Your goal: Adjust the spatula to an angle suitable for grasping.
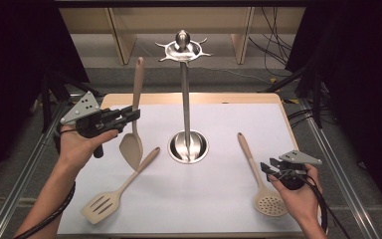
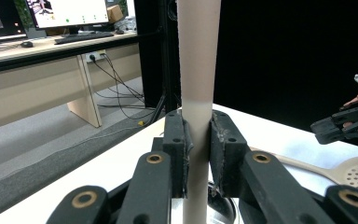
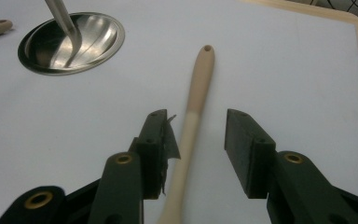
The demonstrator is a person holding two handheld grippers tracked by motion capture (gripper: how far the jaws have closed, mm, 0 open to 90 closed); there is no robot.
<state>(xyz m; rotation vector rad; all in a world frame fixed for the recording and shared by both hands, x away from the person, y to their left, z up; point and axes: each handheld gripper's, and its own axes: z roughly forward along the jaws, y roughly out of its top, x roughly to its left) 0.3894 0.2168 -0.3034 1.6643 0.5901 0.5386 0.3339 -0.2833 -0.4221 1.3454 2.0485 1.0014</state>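
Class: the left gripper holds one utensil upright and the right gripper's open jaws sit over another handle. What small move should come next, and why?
Probably close the right gripper on the skimmer handle: its jaws are open on either side of it, not yet pressing.

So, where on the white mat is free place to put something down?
Free: the far right corner, beyond the skimmer; the near middle, between the slotted turner and the skimmer. Crowded: left of the stand base, where the left gripper holds a spatula upright.
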